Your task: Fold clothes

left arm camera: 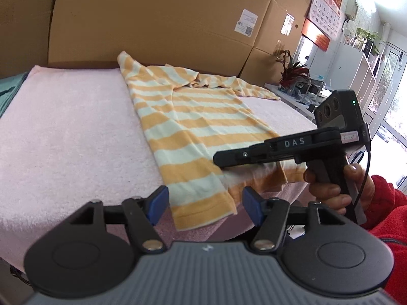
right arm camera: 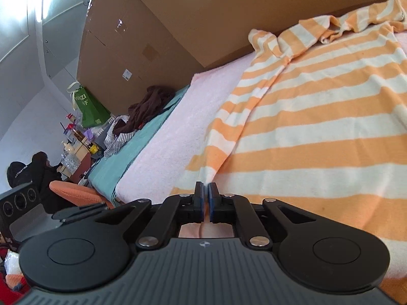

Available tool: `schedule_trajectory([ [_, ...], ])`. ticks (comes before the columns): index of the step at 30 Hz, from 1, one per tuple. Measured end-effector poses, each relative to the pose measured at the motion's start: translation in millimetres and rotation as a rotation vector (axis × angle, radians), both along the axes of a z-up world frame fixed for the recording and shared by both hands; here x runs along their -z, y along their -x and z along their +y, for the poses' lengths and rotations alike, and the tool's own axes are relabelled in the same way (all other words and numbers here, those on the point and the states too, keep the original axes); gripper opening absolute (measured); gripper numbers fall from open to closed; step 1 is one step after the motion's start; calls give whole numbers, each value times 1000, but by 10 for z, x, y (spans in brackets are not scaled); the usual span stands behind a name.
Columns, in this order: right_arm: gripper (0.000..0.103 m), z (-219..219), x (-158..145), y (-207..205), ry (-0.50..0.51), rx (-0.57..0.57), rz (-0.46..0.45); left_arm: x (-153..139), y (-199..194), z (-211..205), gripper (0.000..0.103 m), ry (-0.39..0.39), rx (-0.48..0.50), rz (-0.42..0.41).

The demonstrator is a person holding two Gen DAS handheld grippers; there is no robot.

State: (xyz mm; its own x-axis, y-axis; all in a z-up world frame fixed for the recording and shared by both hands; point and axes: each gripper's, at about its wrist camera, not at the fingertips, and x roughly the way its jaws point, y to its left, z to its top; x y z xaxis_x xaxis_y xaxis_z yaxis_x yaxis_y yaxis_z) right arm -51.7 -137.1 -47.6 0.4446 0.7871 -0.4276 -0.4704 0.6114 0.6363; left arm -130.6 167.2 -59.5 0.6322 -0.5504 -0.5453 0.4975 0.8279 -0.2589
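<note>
An orange-and-white striped shirt [left arm camera: 193, 127] [right arm camera: 318, 127] lies spread on a pink towel [left arm camera: 71, 132] [right arm camera: 178, 132] that covers the table, its collar at the far end and its hem at the near edge. My left gripper [left arm camera: 205, 206] stands open at that edge. The hem's near corner lies between its blue pads [left arm camera: 159, 204], and neither pad touches it. My right gripper [right arm camera: 206, 190] is shut on a pinch of the shirt's hem. From the left wrist view the right gripper [left arm camera: 219, 160] lies low across the hem, held by a hand [left arm camera: 328, 185] in a red sleeve.
Tall cardboard boxes [left arm camera: 152, 25] wall off the table's far side. Left of the towel lie a teal cloth [right arm camera: 142, 147] and a heap of dark clothes [right arm camera: 147, 106]. A seated person in black [right arm camera: 25, 172] and an orange chair [right arm camera: 73, 190] are beyond. A potted plant [left arm camera: 292, 68] stands at the right.
</note>
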Motion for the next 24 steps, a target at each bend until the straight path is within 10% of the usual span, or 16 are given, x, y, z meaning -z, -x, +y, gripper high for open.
schedule_trajectory([
  [6,42,-1,-15,105,-5,-115,-27,69,-129,-114,62,-18,42,9],
  [8,41,59,-32,182,37,-118,-82,71,-161,-131,56,-35,45,9],
  [11,0,130,-47,256,147,-90,-158,-5,-196,-125,49,-57,41,-22],
  [24,29,164,-391,-889,249,176,-92,119,-381,-375,49,-231,133,-98],
])
